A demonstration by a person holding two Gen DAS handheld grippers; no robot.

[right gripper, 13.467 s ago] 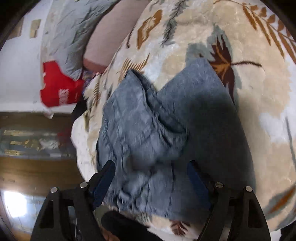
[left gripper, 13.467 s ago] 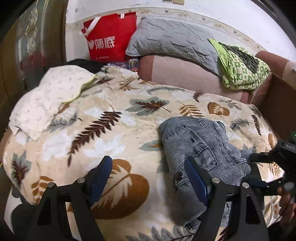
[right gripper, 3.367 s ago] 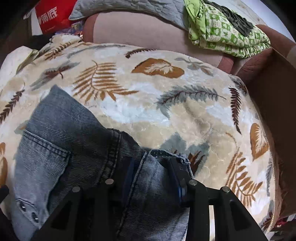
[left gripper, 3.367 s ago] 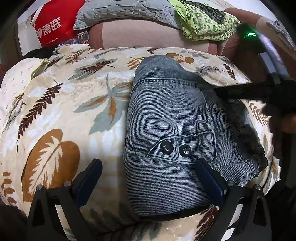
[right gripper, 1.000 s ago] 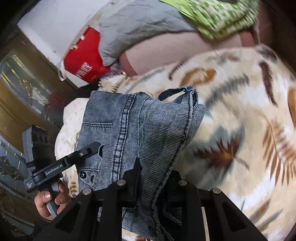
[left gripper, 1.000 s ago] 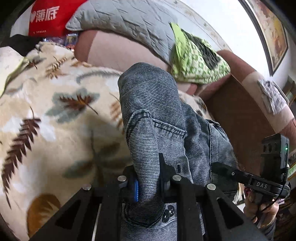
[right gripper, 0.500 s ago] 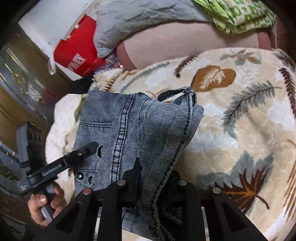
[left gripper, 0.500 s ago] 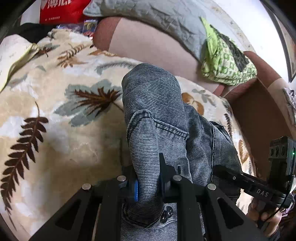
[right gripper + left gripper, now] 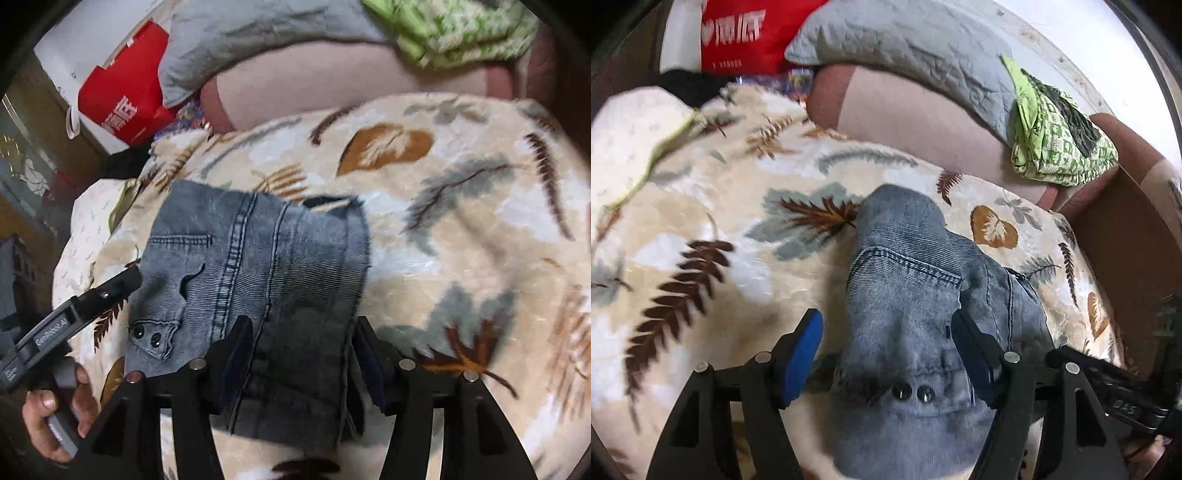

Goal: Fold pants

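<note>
Denim pants (image 9: 258, 280) lay folded on the blanket (image 9: 461, 229) near its front edge, long axis running away from both grippers (left (image 9: 886, 354), right (image 9: 303, 354)), jaws opening, cloth between, unpinched.

One pair of jeans (image 9: 908, 295), folded, with two round metal buttons (image 9: 911, 392) on it

One leaf blanket (image 9: 720, 221)

One red bag (image 9: 738, 33)

One grey pillow (image 9: 905, 48)

One green patterned cloth (image 9: 1060, 144)

One pale cloth (image 9: 624, 129) at the blanket's far left

Two grippers: left gripper (image 9: 886, 354) and right gripper (image 9: 301, 358)

One hand (image 9: 51, 417), seen in the right wrist view
</note>
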